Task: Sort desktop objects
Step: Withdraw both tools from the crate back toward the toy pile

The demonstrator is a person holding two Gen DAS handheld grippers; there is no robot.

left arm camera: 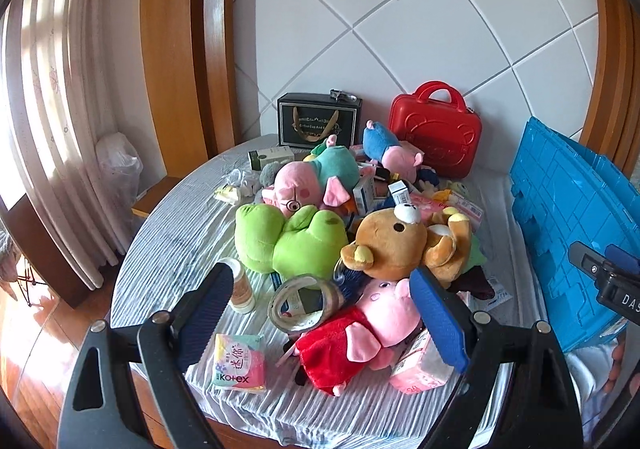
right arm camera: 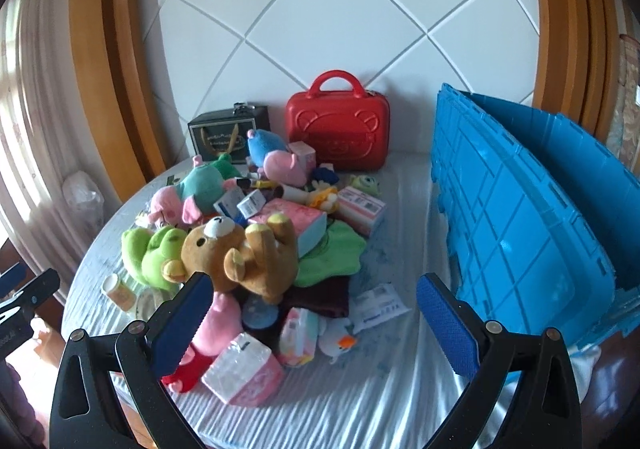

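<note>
Just ahead of your left gripper (left arm camera: 324, 313), spread wide and empty, the pink pig in the red dress (left arm camera: 360, 333) lies between the fingers, long axis slanting toward the near left. Your right gripper (right arm camera: 312, 321) hangs wide too, nearer the blue crate (right arm camera: 520, 217), whose inside you cannot see.

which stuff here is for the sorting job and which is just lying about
For sorting: brown bear, green frog, red-dress pig, tape roll, tissue pack, blue crate.
Just there: curtain, wall panels, plastic bag.
</note>
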